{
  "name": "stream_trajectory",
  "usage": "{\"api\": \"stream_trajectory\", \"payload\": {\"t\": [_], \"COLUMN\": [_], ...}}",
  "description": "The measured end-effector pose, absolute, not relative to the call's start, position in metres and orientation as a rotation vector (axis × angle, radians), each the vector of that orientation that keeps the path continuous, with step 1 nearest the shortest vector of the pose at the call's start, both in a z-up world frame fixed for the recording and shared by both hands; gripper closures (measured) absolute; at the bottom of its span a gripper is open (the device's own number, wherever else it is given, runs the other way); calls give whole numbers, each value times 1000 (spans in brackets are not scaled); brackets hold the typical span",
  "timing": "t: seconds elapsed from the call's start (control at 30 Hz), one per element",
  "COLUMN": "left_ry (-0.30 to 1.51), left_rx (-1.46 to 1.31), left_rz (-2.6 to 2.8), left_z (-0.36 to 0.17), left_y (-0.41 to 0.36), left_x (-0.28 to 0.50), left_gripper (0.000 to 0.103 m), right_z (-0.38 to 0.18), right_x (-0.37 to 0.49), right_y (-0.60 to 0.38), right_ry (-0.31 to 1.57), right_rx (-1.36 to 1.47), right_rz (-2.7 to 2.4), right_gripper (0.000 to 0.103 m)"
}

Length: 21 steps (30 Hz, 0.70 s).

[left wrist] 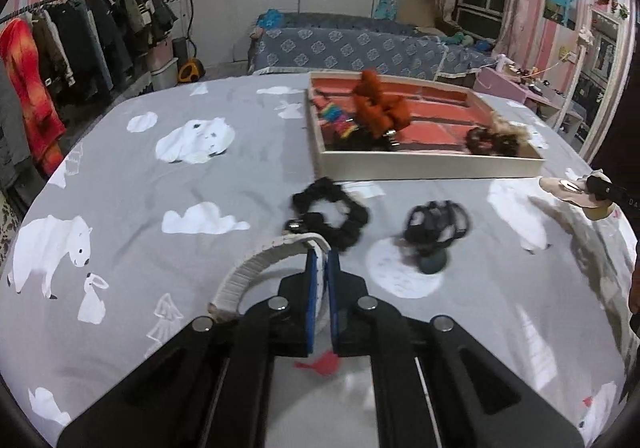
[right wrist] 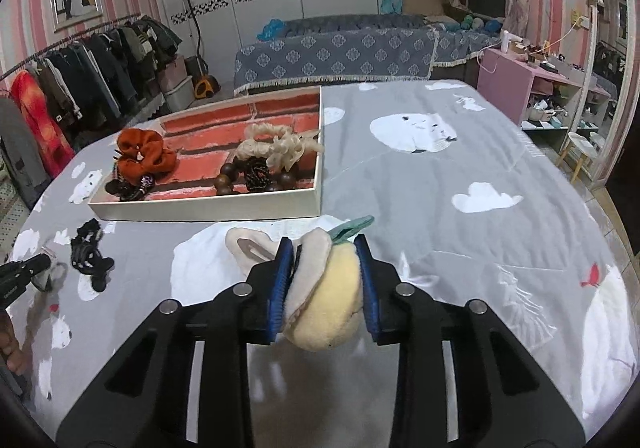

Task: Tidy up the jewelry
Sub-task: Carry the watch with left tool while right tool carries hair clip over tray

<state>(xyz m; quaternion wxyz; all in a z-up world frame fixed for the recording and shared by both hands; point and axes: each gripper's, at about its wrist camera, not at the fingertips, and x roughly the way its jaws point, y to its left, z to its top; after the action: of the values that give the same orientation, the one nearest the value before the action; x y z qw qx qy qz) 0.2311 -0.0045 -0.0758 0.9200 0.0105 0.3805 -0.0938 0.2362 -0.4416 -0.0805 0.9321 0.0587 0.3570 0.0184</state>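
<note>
Both grippers are loaded above a grey bedspread (left wrist: 120,176) as the jewelry sort goes on. The left gripper (left wrist: 322,280) has its blue pads nearly closed on a white woven headband (left wrist: 256,268), pinching one end so that the rest of the band arcs out to the left of the fingers, unsupported. The right gripper (right wrist: 324,280) is about half open, its fingers clamped on the flanks of a plush yellow fruit hair clip (right wrist: 324,300), whose cream flap and metal clip stick out past the left finger. The white tray (right wrist: 208,210) with its brick-pattern lining sits ahead and left of the right fingers, already holding an orange scrunchie (right wrist: 146,156), a cream scrunchie (right wrist: 276,146) and brown wooden beads (right wrist: 224,182). A black scrunchie (left wrist: 332,216) and a black claw clip (left wrist: 436,226) lie on the bedspread just beyond the left fingertips, short of the tray. The risks look plain: the headband, held by one tip, could pivot or slide free if swung; the soft plush could squirm out of a side squeeze; and both hands heading for one tray could meet, or snag pieces already inside.
</note>
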Motion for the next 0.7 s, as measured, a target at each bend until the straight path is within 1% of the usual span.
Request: {"api": "stream_trajectory", "payload": {"t": [0.33, 0.7], "left_ry": [758, 761], "left_rx": [44, 57], "left_rz": [-236, -243], "left_z": [-67, -67], "left_y": [-54, -68], "left_x": [217, 212], "left_gripper": [97, 97], "right_z": [-62, -59], "right_x": [201, 193], "right_y": [-484, -494], "right_ry": [674, 653], "right_rx": [151, 162], "right_rz": [4, 18], "right_gripper": [71, 71]}}
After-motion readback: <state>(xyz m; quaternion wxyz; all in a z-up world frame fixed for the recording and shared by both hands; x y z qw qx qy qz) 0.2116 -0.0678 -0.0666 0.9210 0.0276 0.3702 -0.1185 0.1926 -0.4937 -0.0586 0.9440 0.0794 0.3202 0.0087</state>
